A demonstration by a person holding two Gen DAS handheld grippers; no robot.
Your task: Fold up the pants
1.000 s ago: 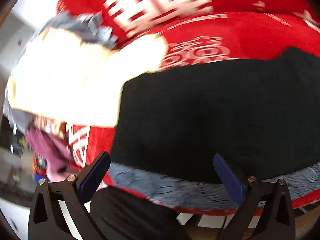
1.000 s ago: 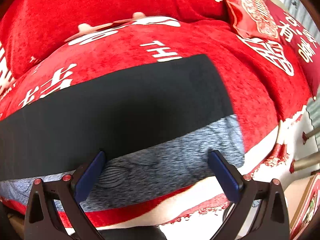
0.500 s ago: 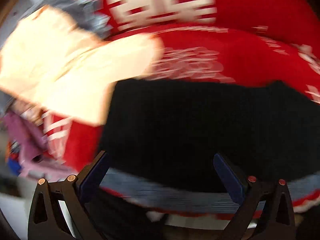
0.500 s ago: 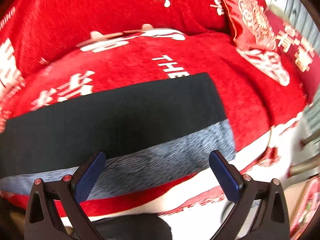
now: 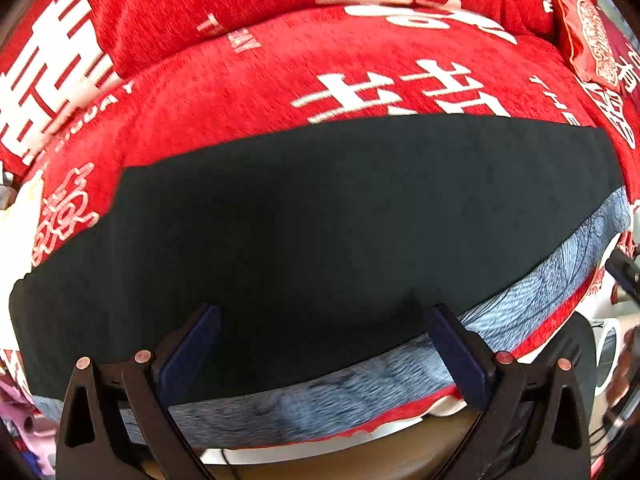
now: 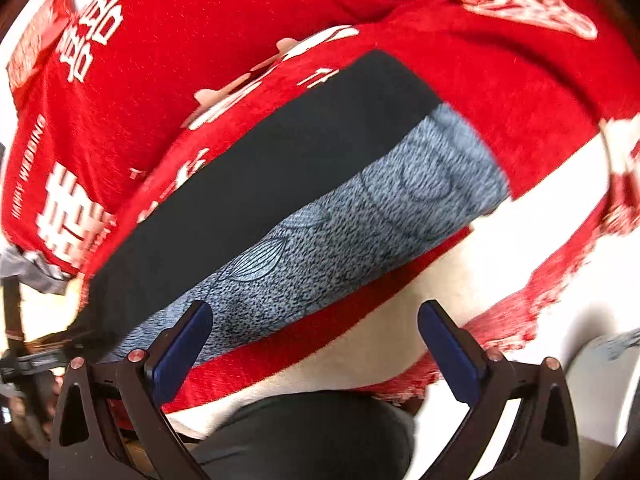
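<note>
Now, through my left wrist camera, my left gripper hangs with its fingers spread wide and released, grasping nothing, above the near part of the pants. The pants lie flat as a long black band across a red sofa cover printed with white characters, with a blue-grey patterned strip along their near edge. A red cushion sits at the far right. Through my right wrist camera, my right gripper is likewise spread and released, empty, hovering near the front edge of the sofa, with the pants running diagonally just beyond its left fingertip.
</note>
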